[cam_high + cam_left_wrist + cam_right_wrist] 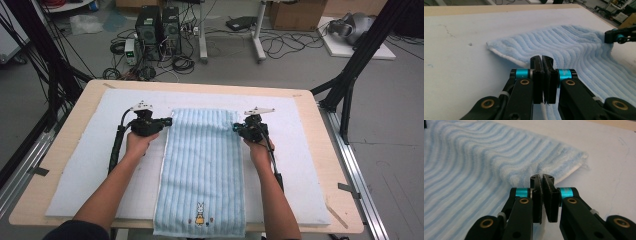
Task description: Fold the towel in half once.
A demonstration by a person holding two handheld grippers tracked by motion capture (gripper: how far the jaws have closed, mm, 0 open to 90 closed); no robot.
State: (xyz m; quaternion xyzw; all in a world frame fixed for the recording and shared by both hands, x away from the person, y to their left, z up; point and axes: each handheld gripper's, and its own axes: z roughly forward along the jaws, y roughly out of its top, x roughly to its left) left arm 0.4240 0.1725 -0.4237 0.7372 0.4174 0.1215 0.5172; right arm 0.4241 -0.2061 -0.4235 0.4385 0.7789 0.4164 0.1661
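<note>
A light blue striped towel (202,165) lies lengthwise on the white mat (100,145), and its near end, with a small rabbit picture (200,214), hangs over the table's front edge. My left gripper (169,121) is at the towel's left edge near the far end. In the left gripper view its jaws (542,58) are shut on the towel's (574,47) white-backed edge. My right gripper (235,127) is at the opposite edge. In the right gripper view its jaws (542,177) pinch the bunched edge of the towel (474,165). The right gripper (619,36) also appears across the towel.
The mat covers most of the wooden table (327,150). Black frame posts (350,75) stand at both far sides. On the floor behind are computer towers (157,30), loose cables and a cardboard box (297,12).
</note>
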